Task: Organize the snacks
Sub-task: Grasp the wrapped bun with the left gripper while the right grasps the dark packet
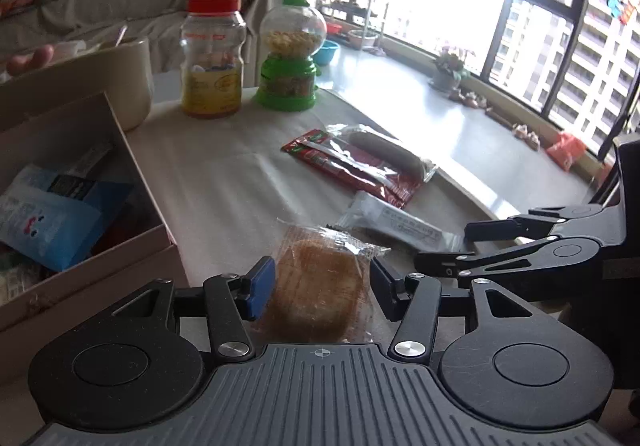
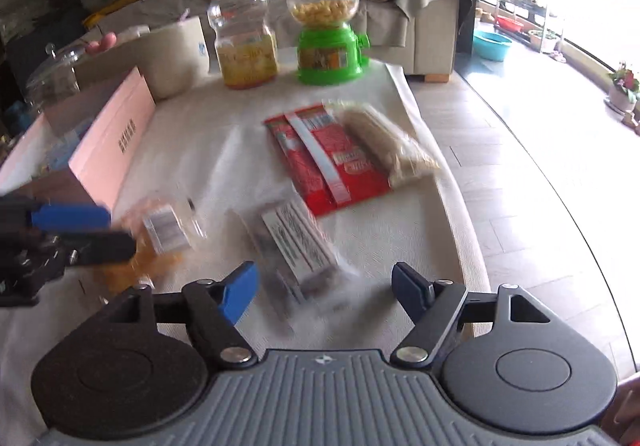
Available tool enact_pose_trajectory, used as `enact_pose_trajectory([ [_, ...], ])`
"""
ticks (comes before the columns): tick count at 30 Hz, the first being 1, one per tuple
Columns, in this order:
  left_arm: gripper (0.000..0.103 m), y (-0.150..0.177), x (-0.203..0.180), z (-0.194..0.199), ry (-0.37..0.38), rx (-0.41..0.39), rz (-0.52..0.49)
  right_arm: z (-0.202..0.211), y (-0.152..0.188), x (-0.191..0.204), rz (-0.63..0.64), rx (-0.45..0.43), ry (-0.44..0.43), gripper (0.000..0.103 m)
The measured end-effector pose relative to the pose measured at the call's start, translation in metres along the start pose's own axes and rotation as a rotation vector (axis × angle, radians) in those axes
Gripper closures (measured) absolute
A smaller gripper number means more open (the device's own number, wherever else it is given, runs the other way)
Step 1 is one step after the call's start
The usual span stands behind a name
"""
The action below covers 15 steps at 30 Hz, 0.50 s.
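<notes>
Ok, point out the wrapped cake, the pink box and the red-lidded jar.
wrapped cake (image 1: 318, 288), left wrist view, centre of wrapper.
pink box (image 2: 114, 144), right wrist view, its side wall.
red-lidded jar (image 1: 212, 62), left wrist view, clear body.

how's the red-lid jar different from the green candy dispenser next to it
The red-lid jar is a tall, clear ribbed cylinder with a yellow label low down; the green candy dispenser is a clear globe on a solid green base. The jar's cap is red, the dispenser's green. Both stand upright side by side at the table's far end, holding yellowish contents.
</notes>
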<state>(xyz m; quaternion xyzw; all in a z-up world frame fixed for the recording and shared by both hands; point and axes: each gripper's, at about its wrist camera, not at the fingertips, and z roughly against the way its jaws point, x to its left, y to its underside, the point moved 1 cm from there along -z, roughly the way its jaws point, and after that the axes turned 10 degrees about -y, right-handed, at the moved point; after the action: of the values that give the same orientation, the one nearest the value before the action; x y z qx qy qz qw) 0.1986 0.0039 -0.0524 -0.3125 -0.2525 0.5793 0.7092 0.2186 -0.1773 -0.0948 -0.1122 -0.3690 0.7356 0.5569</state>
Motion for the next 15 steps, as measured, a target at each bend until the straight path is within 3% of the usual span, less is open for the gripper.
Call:
enact_pose_trajectory([
  [6, 0.044, 0.005, -0.007, 0.006, 0.099, 0.046, -0.057, -0.004, 0.01, 0.007, 0.045, -0.042, 0.012, 0.011],
  [9, 0.041, 0.005, -0.009, 0.002, 0.075, 0.055, -0.077, -0.007, 0.014, 0.013, 0.067, -0.061, 0.035, 0.009],
  [15, 0.035, -0.006, 0.006, -0.023, 0.051, 0.096, 0.029, -0.004, 0.018, 0.012, 0.068, -0.068, 0.029, 0.007],
])
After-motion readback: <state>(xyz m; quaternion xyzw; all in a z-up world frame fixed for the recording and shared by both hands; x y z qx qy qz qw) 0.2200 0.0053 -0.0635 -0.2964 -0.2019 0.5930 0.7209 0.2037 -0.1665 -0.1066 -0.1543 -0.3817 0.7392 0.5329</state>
